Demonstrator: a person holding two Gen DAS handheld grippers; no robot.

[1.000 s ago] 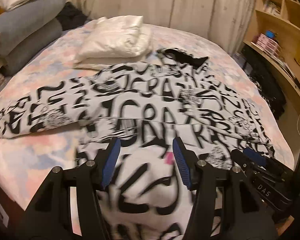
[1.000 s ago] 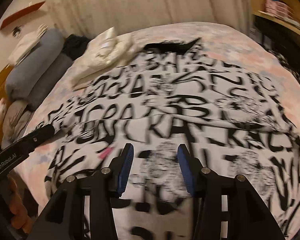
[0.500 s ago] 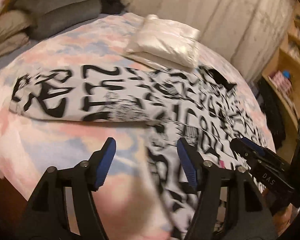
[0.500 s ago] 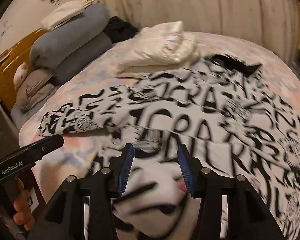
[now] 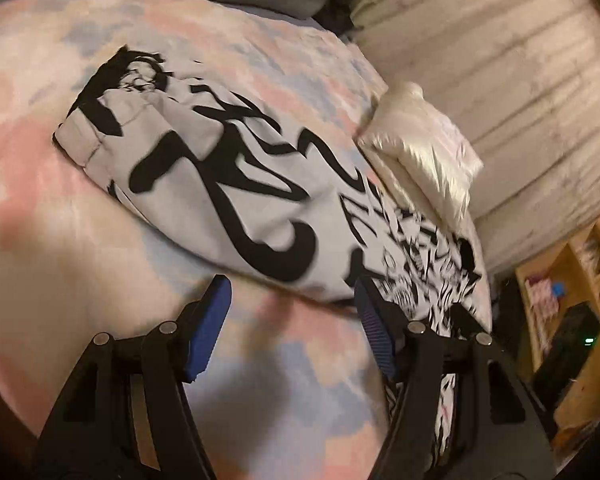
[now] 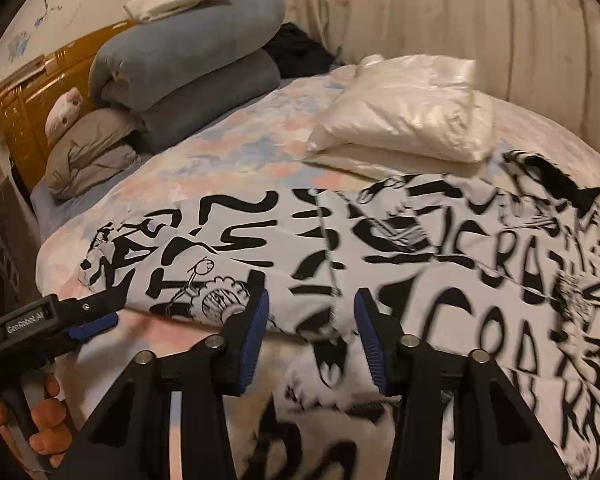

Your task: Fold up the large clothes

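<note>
- White long-sleeved top with black graffiti lettering point(image 6: 380, 248): spread flat on the pastel patchwork bedspread point(image 5: 260, 380), sleeve point(image 5: 204, 184) extended sideways.
- Left gripper point(image 5: 292, 320): wide, empty, beside the sleeve's edge.
- Right gripper point(image 6: 312, 332): wide, empty, over the underarm.
- Advice: pinch the sleeve near its cuff and fold inward.

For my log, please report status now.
Left hand-held gripper open, right hand-held gripper open. Printed shirt flat, sleeve outstretched. White folded pile touches shirt.

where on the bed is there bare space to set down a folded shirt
Bare pastel bedspread lies between the printed garment's sleeve, the grey pillows and the folded white garment. Another strip runs along the near edge below the sleeve. The right side is covered.
</note>
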